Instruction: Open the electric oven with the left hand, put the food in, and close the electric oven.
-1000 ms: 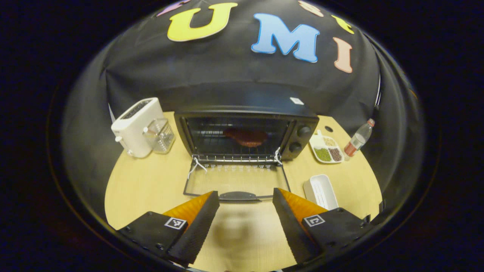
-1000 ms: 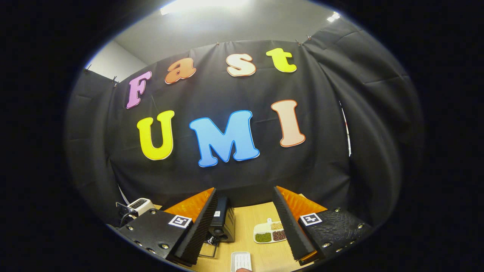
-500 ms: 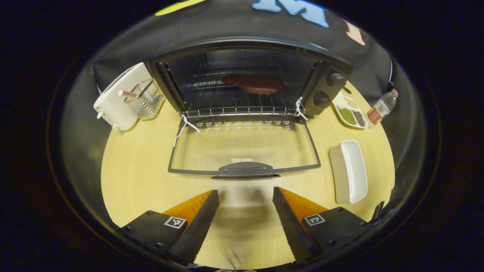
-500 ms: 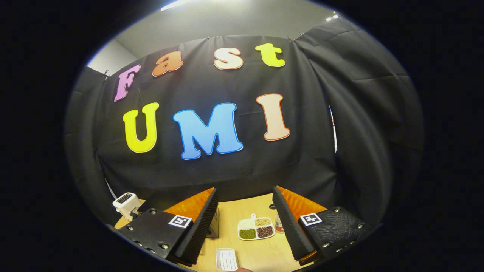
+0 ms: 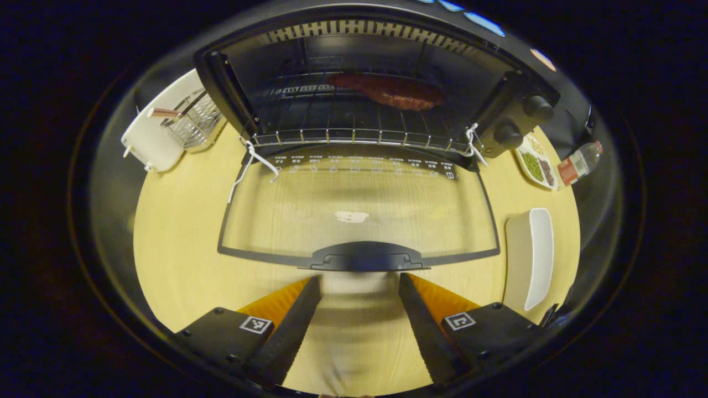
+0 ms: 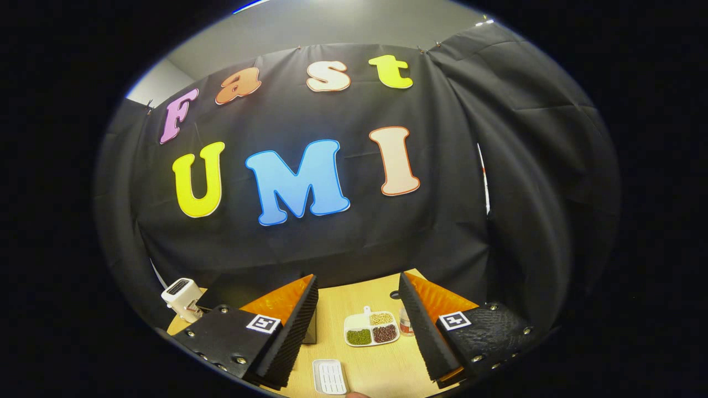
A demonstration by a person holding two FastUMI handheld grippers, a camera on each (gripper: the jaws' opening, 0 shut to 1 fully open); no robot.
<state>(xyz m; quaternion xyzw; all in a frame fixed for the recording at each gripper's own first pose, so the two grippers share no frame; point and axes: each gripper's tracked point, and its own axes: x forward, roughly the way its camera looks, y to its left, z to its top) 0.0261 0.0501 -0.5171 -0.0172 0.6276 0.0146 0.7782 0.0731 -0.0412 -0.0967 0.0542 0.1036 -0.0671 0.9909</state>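
In the left gripper view, the oven door (image 5: 359, 213) is laid flat mid-frame, the food (image 5: 395, 91) is seen inside at the top, and the left gripper (image 5: 359, 287) is held wide, empty. The right gripper (image 6: 358, 290) is held wide too.

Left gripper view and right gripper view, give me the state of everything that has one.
Oven door: open, lying flat toward the table.
Food: on the oven rack, inside.
White tray: empty.
Divided dish: filled.
Bottle: capped.
Left hand-held gripper: open, just short of the door handle.
Right hand-held gripper: open, holding nothing.
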